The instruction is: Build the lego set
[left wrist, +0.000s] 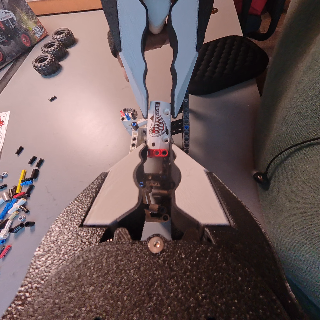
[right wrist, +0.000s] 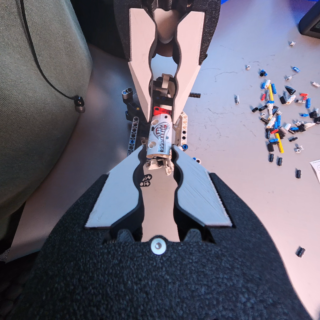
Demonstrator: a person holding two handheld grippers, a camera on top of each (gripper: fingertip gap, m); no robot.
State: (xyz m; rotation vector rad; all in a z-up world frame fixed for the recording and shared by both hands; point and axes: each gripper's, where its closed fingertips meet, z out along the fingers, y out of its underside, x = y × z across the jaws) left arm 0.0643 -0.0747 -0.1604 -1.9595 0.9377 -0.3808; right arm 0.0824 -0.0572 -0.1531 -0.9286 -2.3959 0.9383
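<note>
A half-built Lego model sits on the grey table (left wrist: pixel 78 121), made of white, black and grey beams. On top it has a white curved panel with a shark-mouth sticker (left wrist: pixel 159 126) and a red beam (left wrist: pixel 157 153). My left gripper (left wrist: pixel 158 147) is shut on the model at the red-beam end. My right gripper (left wrist: pixel 160 114) comes in from the opposite side and is shut on the panel's other end. In the right wrist view, my right gripper (right wrist: pixel 157 147) clamps the panel (right wrist: pixel 160 136), and the left gripper (right wrist: pixel 161 119) faces it from above.
Three black tyres (left wrist: pixel 53 50) and the set's box (left wrist: pixel 15 34) lie far left. Loose pins and axles (left wrist: pixel 15 199) are scattered at the left and also show in the right wrist view (right wrist: pixel 284 117). A sticker sheet (left wrist: pixel 2 131), a black spring (right wrist: pixel 195 95), a black chair seat (left wrist: pixel 225 64) and green fabric (left wrist: pixel 294 138) are nearby. Left and right tips are no more than a few centimetres apart.
</note>
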